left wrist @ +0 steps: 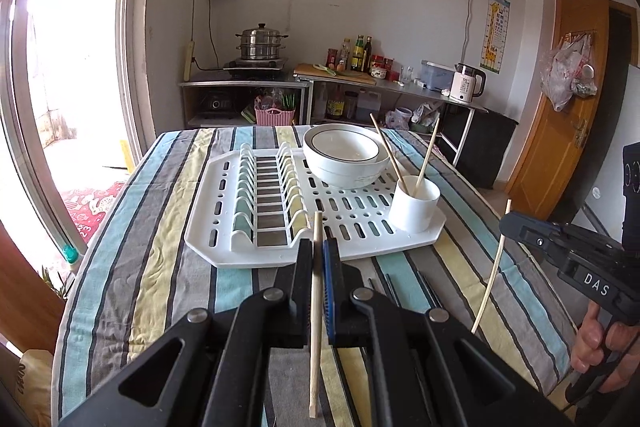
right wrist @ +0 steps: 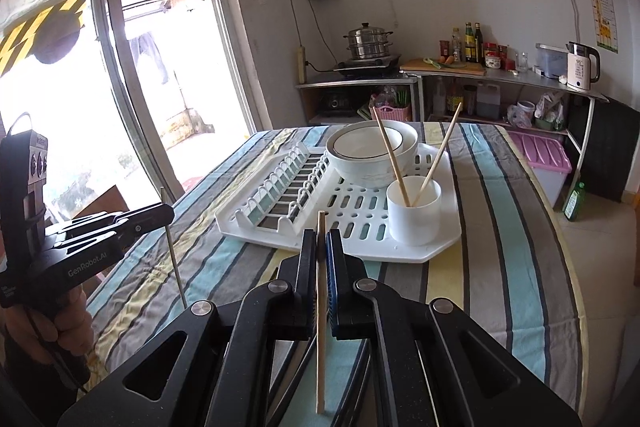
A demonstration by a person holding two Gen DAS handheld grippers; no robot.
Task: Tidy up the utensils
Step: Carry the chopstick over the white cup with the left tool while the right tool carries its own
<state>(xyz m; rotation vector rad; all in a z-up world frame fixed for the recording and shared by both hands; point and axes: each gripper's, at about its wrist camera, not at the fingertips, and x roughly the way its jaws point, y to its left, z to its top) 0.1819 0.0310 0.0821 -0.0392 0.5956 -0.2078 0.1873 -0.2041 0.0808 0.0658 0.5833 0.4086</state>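
Observation:
My left gripper (left wrist: 319, 245) is shut on a pale wooden chopstick (left wrist: 315, 347) that stands nearly upright between its pads, above the striped table. My right gripper (right wrist: 321, 243) is shut on a second chopstick (right wrist: 320, 347) in the same way. Each gripper also shows in the other view, held by a hand: the right gripper (left wrist: 505, 223) with its chopstick (left wrist: 490, 279), the left gripper (right wrist: 170, 213) with its chopstick (right wrist: 176, 267). Ahead, a white cup (left wrist: 416, 209) (right wrist: 414, 223) holds two chopsticks on the white drying rack (left wrist: 224, 227) (right wrist: 440, 247).
Stacked white bowls (left wrist: 344, 155) (right wrist: 370, 151) sit at the rack's far end, beside the plate slots (left wrist: 268, 203). Thin dark utensils (left wrist: 392, 291) lie on the cloth below the grippers. A pink box (right wrist: 540, 155) and a green bottle (right wrist: 574, 203) stand right of the table.

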